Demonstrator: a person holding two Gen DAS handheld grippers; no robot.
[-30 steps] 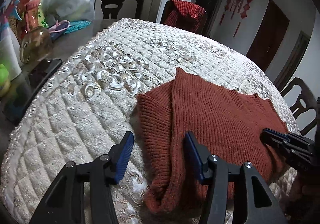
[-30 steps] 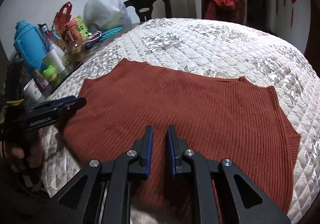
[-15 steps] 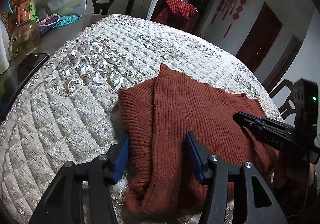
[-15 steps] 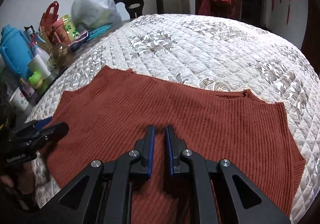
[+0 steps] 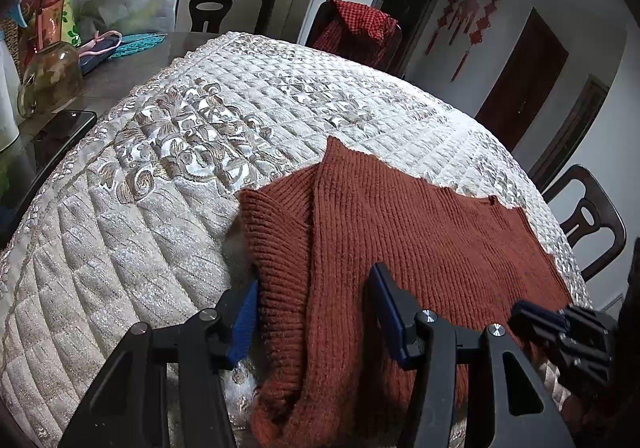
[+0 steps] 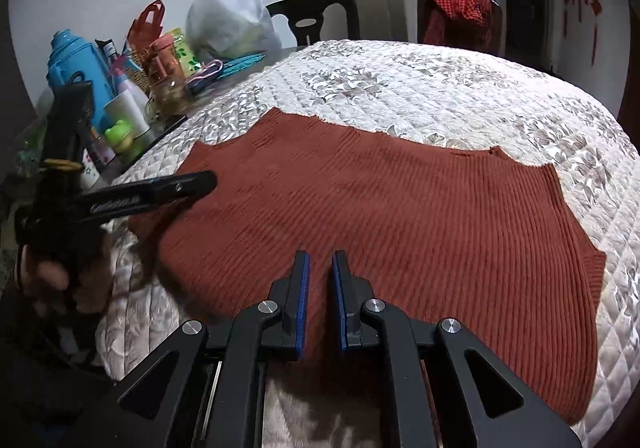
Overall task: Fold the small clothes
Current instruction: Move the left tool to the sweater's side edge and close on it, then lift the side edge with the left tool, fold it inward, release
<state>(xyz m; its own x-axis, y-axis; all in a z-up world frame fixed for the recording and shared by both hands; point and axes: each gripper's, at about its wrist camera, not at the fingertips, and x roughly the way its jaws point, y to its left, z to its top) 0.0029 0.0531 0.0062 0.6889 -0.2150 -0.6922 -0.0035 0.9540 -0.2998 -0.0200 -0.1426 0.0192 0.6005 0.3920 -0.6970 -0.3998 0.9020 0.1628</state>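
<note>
A rust-red ribbed knit sweater [image 5: 420, 240] lies spread on a quilted white cover [image 5: 168, 152] over a round table. It also shows in the right wrist view [image 6: 400, 208]. Its left sleeve [image 5: 280, 248] is folded inward over the body. My left gripper [image 5: 314, 312] is open, its jaws straddling the folded sleeve edge near the sweater's hem. My right gripper [image 6: 319, 288] has its jaws nearly closed with a narrow gap, hovering over the hem's middle; nothing shows between the pads. The left gripper also appears in the right wrist view [image 6: 192, 184].
Clutter stands on the table's bare left side: a blue thermos [image 6: 76, 64], cups, a glass jar [image 5: 52, 76], a phone [image 5: 60, 128], a white plastic bag [image 6: 228, 24]. Dark chairs [image 5: 224, 4] ring the table, one draped in red cloth [image 5: 360, 28].
My left gripper has shifted right so its left jaw now touches the folded sleeve's edge. My right gripper has stayed over the hem, its jaws a touch wider apart.
</note>
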